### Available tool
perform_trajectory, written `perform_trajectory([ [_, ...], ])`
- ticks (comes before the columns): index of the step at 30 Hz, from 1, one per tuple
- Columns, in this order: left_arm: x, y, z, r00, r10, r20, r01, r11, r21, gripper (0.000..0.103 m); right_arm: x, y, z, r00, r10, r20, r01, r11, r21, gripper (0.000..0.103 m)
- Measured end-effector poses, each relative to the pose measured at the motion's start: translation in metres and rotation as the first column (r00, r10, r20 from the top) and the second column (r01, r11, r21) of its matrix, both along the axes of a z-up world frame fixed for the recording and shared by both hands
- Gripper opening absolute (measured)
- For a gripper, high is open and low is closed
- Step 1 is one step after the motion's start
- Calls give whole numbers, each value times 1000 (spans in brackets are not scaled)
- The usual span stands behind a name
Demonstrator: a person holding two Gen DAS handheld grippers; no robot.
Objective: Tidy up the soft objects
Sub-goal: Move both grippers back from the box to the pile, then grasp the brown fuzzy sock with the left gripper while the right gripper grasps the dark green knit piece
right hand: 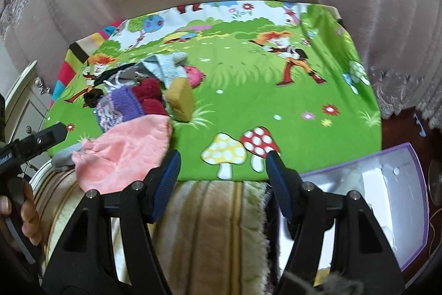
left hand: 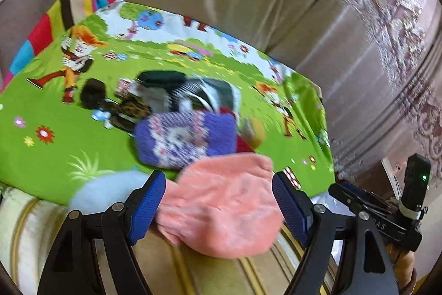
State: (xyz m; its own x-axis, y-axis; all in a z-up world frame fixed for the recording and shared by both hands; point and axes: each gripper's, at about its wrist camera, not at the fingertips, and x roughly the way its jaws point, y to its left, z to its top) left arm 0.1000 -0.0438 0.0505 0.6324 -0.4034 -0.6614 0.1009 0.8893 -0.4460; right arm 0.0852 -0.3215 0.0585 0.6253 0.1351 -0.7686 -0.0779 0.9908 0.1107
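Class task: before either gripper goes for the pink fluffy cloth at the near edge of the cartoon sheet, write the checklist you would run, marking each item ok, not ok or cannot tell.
1. Left gripper jaws apart: ok.
2. Right gripper empty: ok, only the cartoon sheet lies ahead.
3. Pink cloth between the left pads: ok; whether they touch it, cannot tell.
4. Pink cloth free of the pile: not ok, the purple knit piece overlaps its far edge.
5. White box open to receive: ok.
6. Picture sharp enough to aim: not ok, blurred.
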Motion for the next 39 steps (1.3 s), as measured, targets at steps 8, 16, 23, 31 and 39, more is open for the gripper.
perform_trajectory([
  [8, 40, 60, 6, 990, 142, -10, -141, 990, 24, 80, 29, 33, 13, 999, 47, 16, -47, 999, 10, 74],
  [16, 96, 116, -6, 955, 278, -108, -278, 961, 15, 80, 70, 74, 27, 993, 107, 40, -107, 994, 5, 78],
  [23, 140, 134, -39, 922, 334, -196, -336, 942, 27, 77, 112, 114, 33, 988, 151, 38, -151, 988, 15, 79],
  [31, 168, 144, -74, 905, 351, -242, -341, 936, 81, 68, 155, 163, 30, 983, 182, 18, -182, 983, 29, 80],
  [39, 174, 148, -99, 900, 347, -264, -332, 938, 103, 59, 195, 207, -2, 977, 206, -54, -208, 978, -29, 81],
])
